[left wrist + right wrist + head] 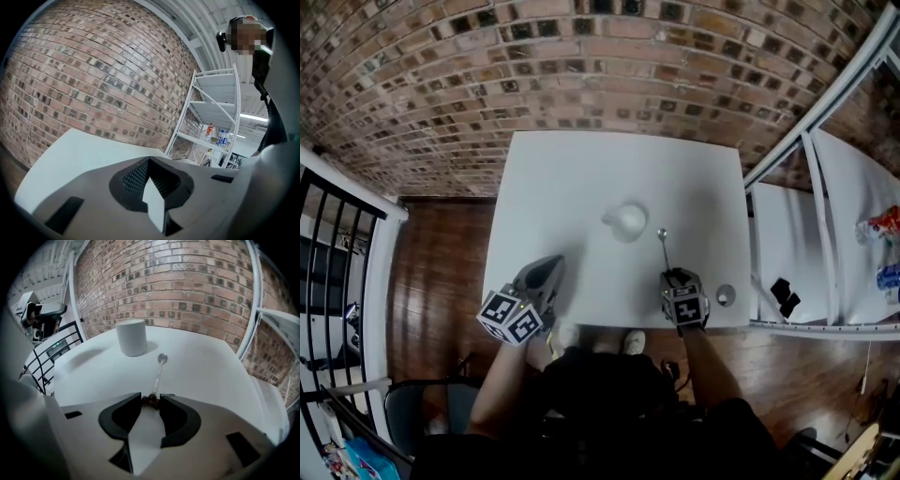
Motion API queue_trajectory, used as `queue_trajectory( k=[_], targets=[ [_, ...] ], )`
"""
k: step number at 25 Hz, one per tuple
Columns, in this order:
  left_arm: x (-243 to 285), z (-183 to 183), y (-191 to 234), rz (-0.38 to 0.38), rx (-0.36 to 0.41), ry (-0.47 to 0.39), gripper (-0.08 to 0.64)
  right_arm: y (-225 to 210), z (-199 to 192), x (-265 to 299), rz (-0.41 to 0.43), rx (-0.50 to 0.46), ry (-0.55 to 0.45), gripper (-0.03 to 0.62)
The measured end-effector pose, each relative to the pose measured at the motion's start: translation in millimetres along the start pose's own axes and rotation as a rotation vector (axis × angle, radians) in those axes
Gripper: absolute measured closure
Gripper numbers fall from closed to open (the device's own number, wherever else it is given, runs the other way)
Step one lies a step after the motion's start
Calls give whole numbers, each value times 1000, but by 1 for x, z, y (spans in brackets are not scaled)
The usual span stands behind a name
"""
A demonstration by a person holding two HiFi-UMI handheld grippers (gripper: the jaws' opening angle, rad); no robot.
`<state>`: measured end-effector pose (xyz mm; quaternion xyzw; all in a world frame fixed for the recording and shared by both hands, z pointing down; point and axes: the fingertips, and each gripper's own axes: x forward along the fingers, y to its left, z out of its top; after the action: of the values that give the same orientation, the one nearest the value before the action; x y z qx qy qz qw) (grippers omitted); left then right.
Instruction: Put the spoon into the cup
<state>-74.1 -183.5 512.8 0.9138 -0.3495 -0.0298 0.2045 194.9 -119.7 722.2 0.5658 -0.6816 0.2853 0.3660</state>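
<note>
Each hand-held gripper, left and right, has a light grey moulded shell. Its two jaws are lined with black pads; on the left unit the pads show a fine dotted grid. A dark rectangular slot is recessed in the shell beside the pads. Behind the jaws sits a cube faced with black-and-white square markers. The person wears dark clothing and light shoes.
</note>
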Motion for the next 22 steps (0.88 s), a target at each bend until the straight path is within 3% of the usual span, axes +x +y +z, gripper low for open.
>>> queue_trajectory(
  k=[4, 22],
  targets=[
    [3, 0, -2, -10, -4, -3, 555, -1, 5, -9, 2, -22, -2, 460],
    [17, 33, -29, -94, 59, -83, 555, -2, 109, -111, -60, -88, -354, 460]
  ],
)
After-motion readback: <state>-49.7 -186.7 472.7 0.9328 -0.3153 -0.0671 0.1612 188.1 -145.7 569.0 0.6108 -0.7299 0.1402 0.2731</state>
